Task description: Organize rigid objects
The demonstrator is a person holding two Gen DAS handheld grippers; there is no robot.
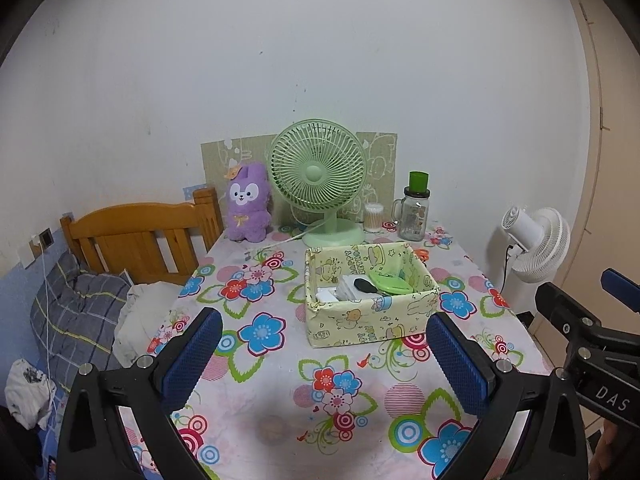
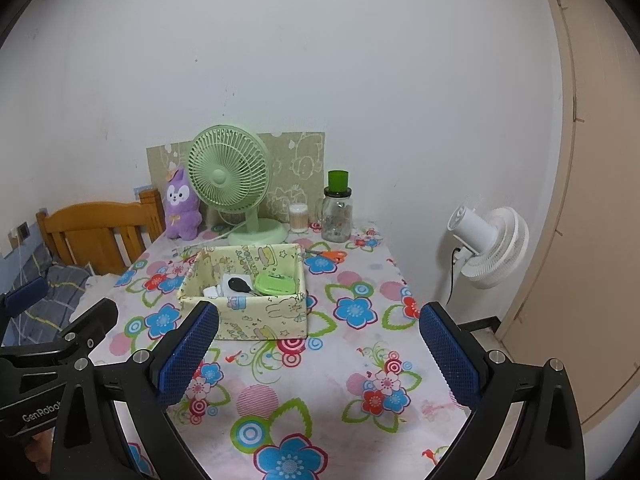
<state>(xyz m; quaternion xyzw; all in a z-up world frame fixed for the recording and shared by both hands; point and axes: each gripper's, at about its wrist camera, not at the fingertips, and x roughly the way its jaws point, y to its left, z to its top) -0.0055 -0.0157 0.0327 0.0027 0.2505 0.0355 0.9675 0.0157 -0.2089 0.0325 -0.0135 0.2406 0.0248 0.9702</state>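
Observation:
A yellow cartoon-print box [image 1: 360,320] [image 2: 256,316] stands on the flowered table. Inside lie a green flat case [image 1: 391,283] [image 2: 276,283], a black key fob [image 1: 365,285] [image 2: 238,285] and white items [image 1: 332,294] [image 2: 212,292]. Orange-handled scissors [image 2: 330,255] [image 1: 422,255] lie on the cloth behind the box. My left gripper [image 1: 324,364] is open and empty, above the table in front of the box. My right gripper [image 2: 320,356] is open and empty, in front of the box and to its right.
At the table's back stand a green desk fan [image 1: 318,178], a purple plush rabbit [image 1: 247,204], a cotton swab jar [image 1: 374,218] and a glass jar with green cap [image 1: 416,212]. A wooden bed headboard [image 1: 136,236] is left; a white floor fan [image 1: 536,240] right.

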